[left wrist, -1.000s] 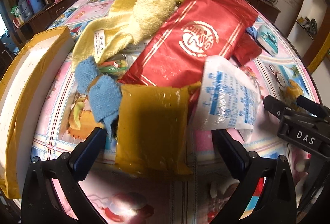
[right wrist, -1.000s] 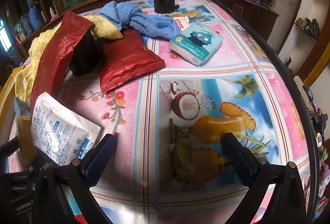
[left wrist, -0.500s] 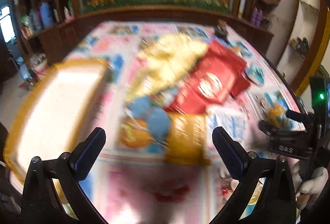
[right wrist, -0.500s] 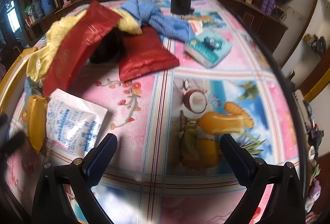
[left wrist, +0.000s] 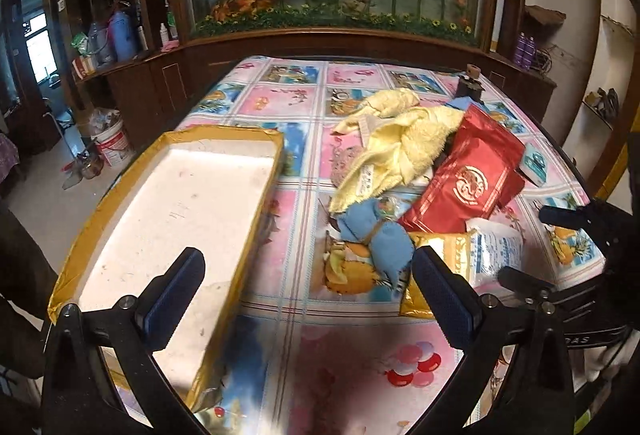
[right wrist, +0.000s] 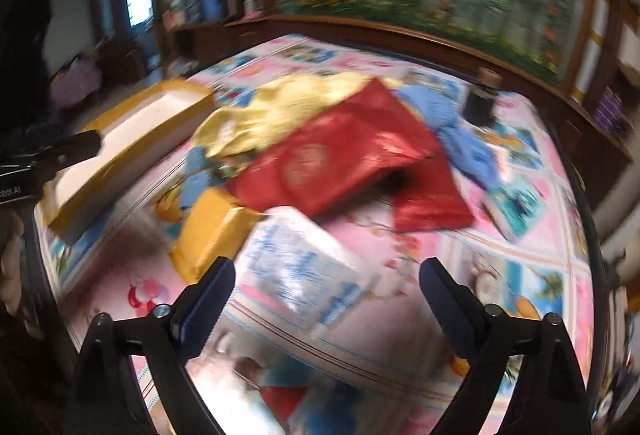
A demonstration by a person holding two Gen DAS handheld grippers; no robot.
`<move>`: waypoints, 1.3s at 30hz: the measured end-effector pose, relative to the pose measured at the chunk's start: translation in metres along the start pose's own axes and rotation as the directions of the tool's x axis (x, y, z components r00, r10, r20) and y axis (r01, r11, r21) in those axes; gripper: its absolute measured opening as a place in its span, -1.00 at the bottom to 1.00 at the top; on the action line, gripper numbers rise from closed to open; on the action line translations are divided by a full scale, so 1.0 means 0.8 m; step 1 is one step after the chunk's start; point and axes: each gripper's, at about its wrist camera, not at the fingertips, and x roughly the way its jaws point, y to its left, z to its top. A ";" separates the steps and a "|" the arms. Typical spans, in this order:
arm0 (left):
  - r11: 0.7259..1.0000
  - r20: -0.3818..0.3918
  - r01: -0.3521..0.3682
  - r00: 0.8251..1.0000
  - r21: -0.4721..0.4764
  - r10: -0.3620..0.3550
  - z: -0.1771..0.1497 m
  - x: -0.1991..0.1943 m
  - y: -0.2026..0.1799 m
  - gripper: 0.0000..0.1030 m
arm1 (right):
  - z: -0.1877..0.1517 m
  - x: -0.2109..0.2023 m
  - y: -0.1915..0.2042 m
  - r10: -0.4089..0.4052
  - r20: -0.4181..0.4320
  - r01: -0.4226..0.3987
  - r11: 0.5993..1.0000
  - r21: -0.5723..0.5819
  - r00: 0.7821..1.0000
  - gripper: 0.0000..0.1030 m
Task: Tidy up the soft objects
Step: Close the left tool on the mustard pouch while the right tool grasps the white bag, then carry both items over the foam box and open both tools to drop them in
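Observation:
A pile of soft things lies on the patterned tablecloth: a yellow towel (left wrist: 400, 151), a large red pouch (left wrist: 468, 183), a blue cloth (left wrist: 380, 239), a gold packet (left wrist: 444, 255) and a white packet with blue print (left wrist: 496, 251). My left gripper (left wrist: 310, 299) hangs open and empty above the table, between the pile and a white box with gold-taped rim (left wrist: 172, 203). The right wrist view is blurred. My right gripper (right wrist: 326, 295) has its jaws wide and closing. The white packet (right wrist: 304, 267) lies on the table just ahead between its fingers, and the pads are not touching it.
A smaller red pouch (right wrist: 432, 207), a teal tissue pack (right wrist: 516, 207) and another blue cloth (right wrist: 460, 139) lie further right. A dark bottle (left wrist: 470, 83) stands at the table's far edge. A wooden cabinet with an aquarium runs behind. A bucket (left wrist: 114, 147) sits on the floor at left.
Both grippers have pulled back and up from the pile. The left view has swung left, bringing the box in. The right has rolled and turned towards the white packet, its jaws slightly narrower.

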 end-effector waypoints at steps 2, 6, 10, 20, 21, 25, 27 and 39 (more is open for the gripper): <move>0.999 0.008 0.030 1.000 0.042 -0.031 -0.004 -0.004 -0.011 1.00 | 0.005 0.015 0.018 0.024 -0.024 -0.026 0.997 -0.078 0.999 0.68; 0.986 -0.004 0.116 0.993 0.124 -0.116 -0.010 -0.006 -0.033 1.00 | 0.006 0.038 0.034 0.110 -0.099 -0.122 0.983 -0.136 0.989 0.42; 0.964 -0.048 0.199 0.980 0.174 -0.193 -0.016 0.004 -0.061 1.00 | 0.008 0.056 0.031 0.162 -0.132 -0.179 0.976 -0.122 0.978 0.27; 0.937 -0.196 0.310 0.941 0.162 -0.277 -0.025 0.056 -0.113 0.70 | -0.008 0.050 -0.008 0.046 -0.205 -0.059 0.997 -0.058 0.978 0.17; 0.932 -0.222 0.327 0.931 0.156 -0.289 -0.026 0.062 -0.117 0.55 | -0.013 0.046 -0.015 0.042 -0.212 -0.052 0.998 -0.044 0.976 0.17; 0.917 -0.252 0.367 0.913 0.159 -0.321 -0.034 0.059 -0.124 0.05 | -0.028 0.033 -0.034 0.084 -0.216 -0.083 0.996 0.014 0.973 0.23; 0.914 -0.257 0.380 0.906 0.146 -0.336 -0.034 0.055 -0.120 0.04 | -0.034 0.026 -0.036 0.101 -0.209 -0.100 0.995 0.017 0.973 0.24; 0.936 -0.250 0.282 0.941 0.210 -0.227 -0.028 0.081 -0.141 0.10 | -0.047 0.010 -0.039 0.134 -0.169 -0.128 0.991 0.042 0.977 0.49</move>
